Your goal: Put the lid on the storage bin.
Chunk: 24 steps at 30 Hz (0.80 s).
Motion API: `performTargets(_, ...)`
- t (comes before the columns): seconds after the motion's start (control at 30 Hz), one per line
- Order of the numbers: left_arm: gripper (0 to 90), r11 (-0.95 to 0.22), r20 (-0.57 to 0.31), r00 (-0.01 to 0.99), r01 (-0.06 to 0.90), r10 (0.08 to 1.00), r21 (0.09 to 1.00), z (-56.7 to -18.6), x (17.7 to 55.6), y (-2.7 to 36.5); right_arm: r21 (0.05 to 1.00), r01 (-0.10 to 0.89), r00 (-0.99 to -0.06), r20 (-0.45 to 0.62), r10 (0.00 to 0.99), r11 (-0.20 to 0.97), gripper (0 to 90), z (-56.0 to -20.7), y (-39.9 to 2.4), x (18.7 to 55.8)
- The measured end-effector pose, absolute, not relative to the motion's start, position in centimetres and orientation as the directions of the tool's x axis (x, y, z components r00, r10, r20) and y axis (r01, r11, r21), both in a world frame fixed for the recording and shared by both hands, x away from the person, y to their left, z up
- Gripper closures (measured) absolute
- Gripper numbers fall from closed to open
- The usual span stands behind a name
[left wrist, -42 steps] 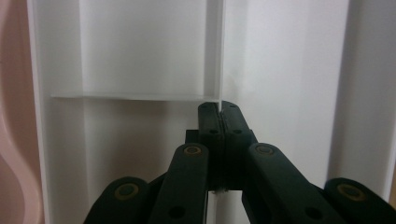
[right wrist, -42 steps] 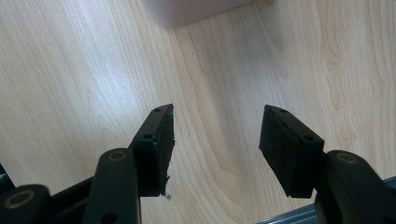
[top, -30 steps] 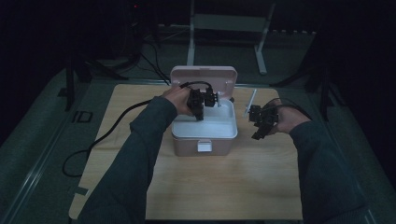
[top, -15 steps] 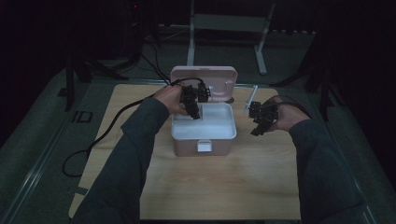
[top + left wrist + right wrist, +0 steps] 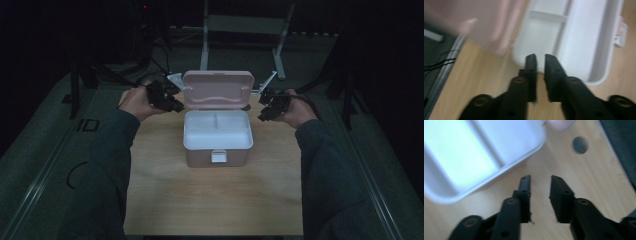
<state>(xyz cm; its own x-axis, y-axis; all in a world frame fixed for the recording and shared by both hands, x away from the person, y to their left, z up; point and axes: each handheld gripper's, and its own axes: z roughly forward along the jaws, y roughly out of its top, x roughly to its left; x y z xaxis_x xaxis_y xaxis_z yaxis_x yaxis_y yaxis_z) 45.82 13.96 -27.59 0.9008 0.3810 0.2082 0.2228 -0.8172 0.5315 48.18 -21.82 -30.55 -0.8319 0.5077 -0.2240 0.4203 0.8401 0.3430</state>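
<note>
The pink storage box [image 5: 217, 145] stands in the middle of the bench [image 5: 210, 200], and its lid [image 5: 218, 90] is already raised and stands upright behind the white tray [image 5: 217, 129]. The tray seems empty, although the high view is rather dark. The left tool [image 5: 170, 102] is beside the left edge of the lid; its jaws have just been closing and are almost together, with nothing between them. The right tool [image 5: 265, 111] is at the right side of the box; its jaws have been closing too, a clear gap remains, and they hold nothing. I judge that the opening step is finished, and putting things into the box or closing it is left.
</note>
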Motion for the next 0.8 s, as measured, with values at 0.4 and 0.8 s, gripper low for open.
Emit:
performTargets(0.4, 89.7, -0.675, 0.167, 0.783, 0.382, 0.599, 0.631, -27.6, 49.3, 15.8, 0.534, 0.495, -0.676, -0.259, 0.69, 0.685, 90.0, -28.2, -21.9, 51.4)
performTargets(0.8, 89.6, -0.541, 0.111, 0.709, 0.417, 0.696, 0.731, -26.4, 51.9, 13.5, 0.684, 0.492, -0.614, -0.166, 0.772, 0.538, 90.0, -26.3, -21.2, 53.6)
